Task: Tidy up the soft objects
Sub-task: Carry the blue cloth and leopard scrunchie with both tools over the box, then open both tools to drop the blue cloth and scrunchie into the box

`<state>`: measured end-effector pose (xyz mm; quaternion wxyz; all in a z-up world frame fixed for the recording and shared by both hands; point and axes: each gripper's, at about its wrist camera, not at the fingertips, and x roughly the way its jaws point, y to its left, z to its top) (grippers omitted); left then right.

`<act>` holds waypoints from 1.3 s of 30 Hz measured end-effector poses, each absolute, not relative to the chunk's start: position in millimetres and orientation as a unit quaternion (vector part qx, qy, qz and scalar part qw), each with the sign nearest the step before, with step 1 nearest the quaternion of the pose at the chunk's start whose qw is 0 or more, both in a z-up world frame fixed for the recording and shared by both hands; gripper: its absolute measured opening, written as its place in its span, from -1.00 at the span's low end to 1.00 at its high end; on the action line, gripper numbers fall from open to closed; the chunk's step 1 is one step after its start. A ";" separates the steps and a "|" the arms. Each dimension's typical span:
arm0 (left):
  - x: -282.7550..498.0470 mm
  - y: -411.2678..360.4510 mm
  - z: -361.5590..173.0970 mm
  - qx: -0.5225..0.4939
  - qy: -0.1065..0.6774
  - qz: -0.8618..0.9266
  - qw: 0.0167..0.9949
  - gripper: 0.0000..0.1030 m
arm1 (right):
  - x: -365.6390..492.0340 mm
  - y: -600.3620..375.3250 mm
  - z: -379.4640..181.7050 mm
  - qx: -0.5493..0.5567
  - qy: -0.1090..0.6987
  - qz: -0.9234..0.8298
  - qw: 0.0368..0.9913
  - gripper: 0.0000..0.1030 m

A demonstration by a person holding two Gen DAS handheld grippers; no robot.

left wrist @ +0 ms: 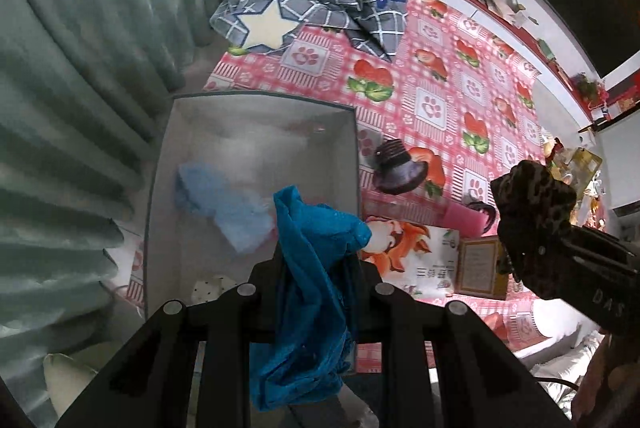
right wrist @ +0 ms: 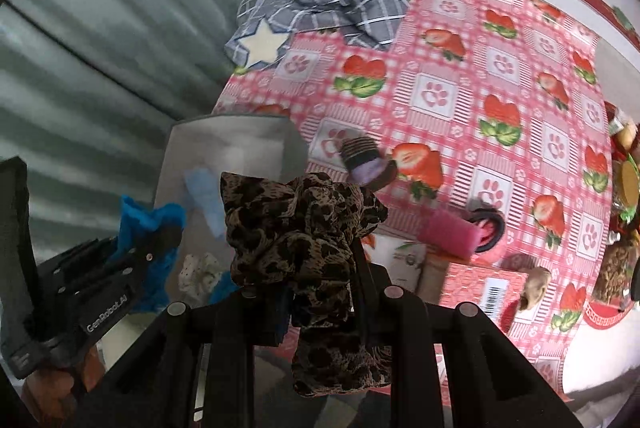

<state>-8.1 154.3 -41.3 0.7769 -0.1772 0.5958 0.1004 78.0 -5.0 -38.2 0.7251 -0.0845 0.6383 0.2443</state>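
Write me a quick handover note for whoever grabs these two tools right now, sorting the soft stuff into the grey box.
Left tool: shut on the teal blue cloth, held over the open grey fabric box.
Right tool: shut on the leopard-print fabric scrunchie, beside the box.
Done: a light blue cloth and a white dotted scrunchie lie in the box.
Left: drop both held pieces in. The purple striped sock, pink fabric roll and grey checked cloth with a star lie on the pink strawberry tablecloth.
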 end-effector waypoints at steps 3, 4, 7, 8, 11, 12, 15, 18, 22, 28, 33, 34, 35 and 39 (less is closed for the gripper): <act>-12.2 162.7 -46.1 -0.180 0.600 0.106 0.772 -0.51 | 74.2 9.4 -42.2 -0.096 0.641 0.254 0.718 -0.49; -13.0 164.9 -47.2 -0.181 0.601 0.107 0.771 -0.51 | 73.1 13.9 -43.5 -0.099 0.641 0.257 0.716 -0.49; -16.2 173.0 -52.4 -0.184 0.605 0.112 0.767 -0.51 | 69.5 27.9 -47.4 -0.107 0.644 0.266 0.710 -0.49; -17.6 176.1 -54.3 -0.185 0.606 0.114 0.765 -0.51 | 68.1 32.6 -48.9 -0.111 0.644 0.269 0.707 -0.49; -21.2 183.8 -59.7 -0.187 0.611 0.119 0.760 -0.51 | 63.5 45.9 -54.1 -0.120 0.648 0.279 0.699 -0.49; -22.9 187.2 -62.4 -0.187 0.613 0.122 0.758 -0.51 | 62.6 49.7 -55.7 -0.122 0.649 0.282 0.696 -0.49; -27.6 194.6 -69.0 -0.189 0.620 0.127 0.751 -0.51 | 57.7 61.5 -61.2 -0.130 0.653 0.290 0.687 -0.49; -33.5 202.9 -77.8 -0.194 0.629 0.133 0.741 -0.51 | 52.8 72.2 -67.1 -0.137 0.658 0.299 0.678 -0.49; -39.6 210.6 -87.0 -0.201 0.639 0.136 0.730 -0.51 | 46.1 82.8 -74.8 -0.143 0.665 0.308 0.665 -0.49; -43.0 214.3 -95.0 -0.202 0.652 0.137 0.718 -0.51 | 43.0 94.2 -86.5 -0.144 0.677 0.314 0.650 -0.49; -46.1 214.0 -98.6 -0.205 0.657 0.130 0.714 -0.47 | 42.9 106.7 -91.2 -0.141 0.680 0.325 0.642 -0.49; -45.9 213.6 -99.4 -0.205 0.657 0.129 0.714 -0.47 | 42.6 109.6 -91.7 -0.140 0.680 0.328 0.641 -0.49; -46.2 213.4 -99.8 -0.206 0.658 0.127 0.713 -0.45 | 42.5 112.8 -92.8 -0.136 0.682 0.330 0.639 -0.49; -47.2 214.5 -102.3 -0.211 0.661 0.124 0.710 -0.36 | 42.0 119.3 -94.8 -0.131 0.684 0.333 0.636 -0.49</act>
